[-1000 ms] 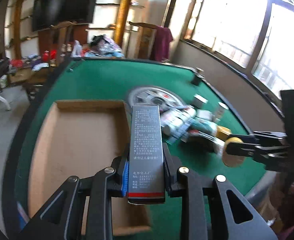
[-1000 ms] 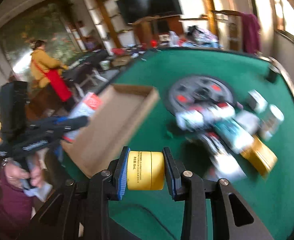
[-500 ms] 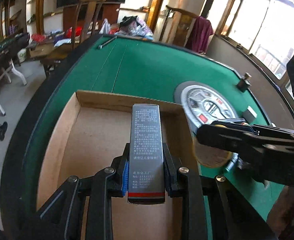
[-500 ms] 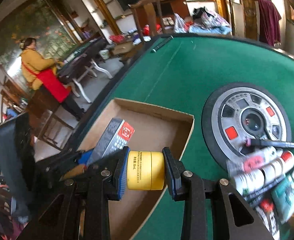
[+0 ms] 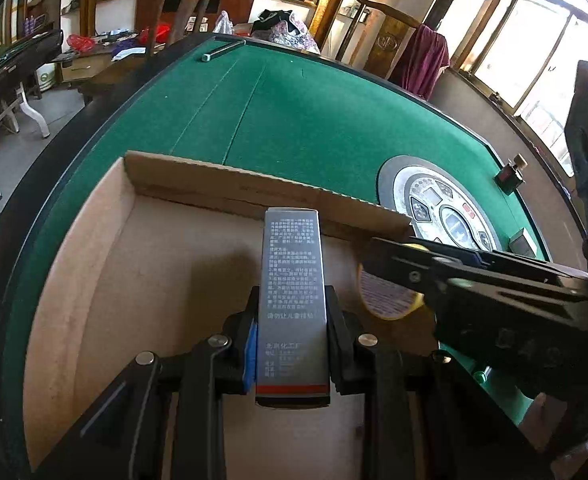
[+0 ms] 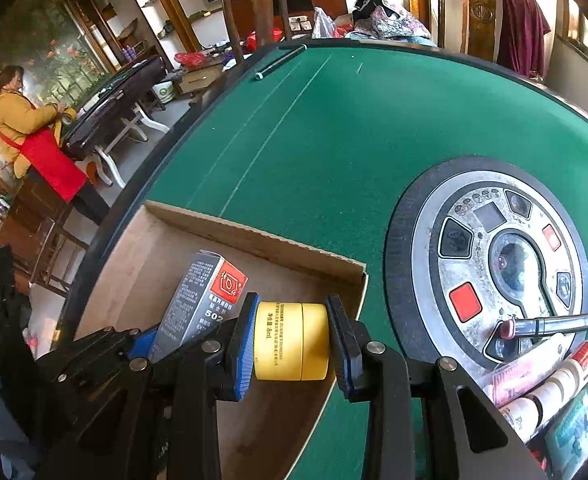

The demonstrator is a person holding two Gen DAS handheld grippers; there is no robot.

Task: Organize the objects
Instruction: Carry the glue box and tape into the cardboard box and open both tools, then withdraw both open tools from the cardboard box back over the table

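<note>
Grey carton, yellow jar, green felt table.

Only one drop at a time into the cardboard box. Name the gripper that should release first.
Left, probably. The left gripper holds the grey carton well inside the cardboard box, over bare floor. The right gripper holds the yellow jar close to the box's right wall.

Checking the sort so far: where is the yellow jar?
Right wrist view: the yellow jar is clamped in the right tongs, above the cardboard box's right corner, beside the grey carton.
</note>
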